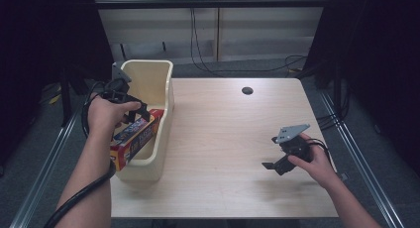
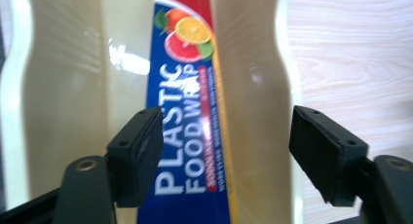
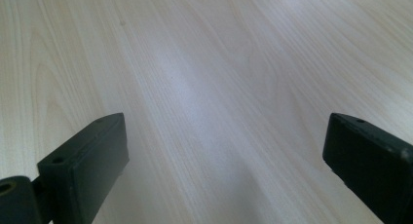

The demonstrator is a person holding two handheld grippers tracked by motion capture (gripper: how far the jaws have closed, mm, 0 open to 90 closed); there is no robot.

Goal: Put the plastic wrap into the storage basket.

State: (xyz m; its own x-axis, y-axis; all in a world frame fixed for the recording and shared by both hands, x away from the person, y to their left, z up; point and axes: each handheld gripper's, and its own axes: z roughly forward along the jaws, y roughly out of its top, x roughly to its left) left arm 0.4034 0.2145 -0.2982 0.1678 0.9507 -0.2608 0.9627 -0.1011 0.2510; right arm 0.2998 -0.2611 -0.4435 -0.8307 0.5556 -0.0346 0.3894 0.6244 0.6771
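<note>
A long box of plastic food wrap, blue and red with citrus pictures, lies slanted in a cream plastic bin, its near end sticking up over the bin's front rim. My left gripper hovers over the box inside the bin with its jaws apart; the box lies between and below them, and the pads do not press on it. Over bare table at the right, my right gripper stands open with nothing between its jaws.
The bin stands at the left edge of the light wood table. A dark round cable hole sits near the table's far edge. Cables lie on the floor behind the table, and metal rails run along both sides.
</note>
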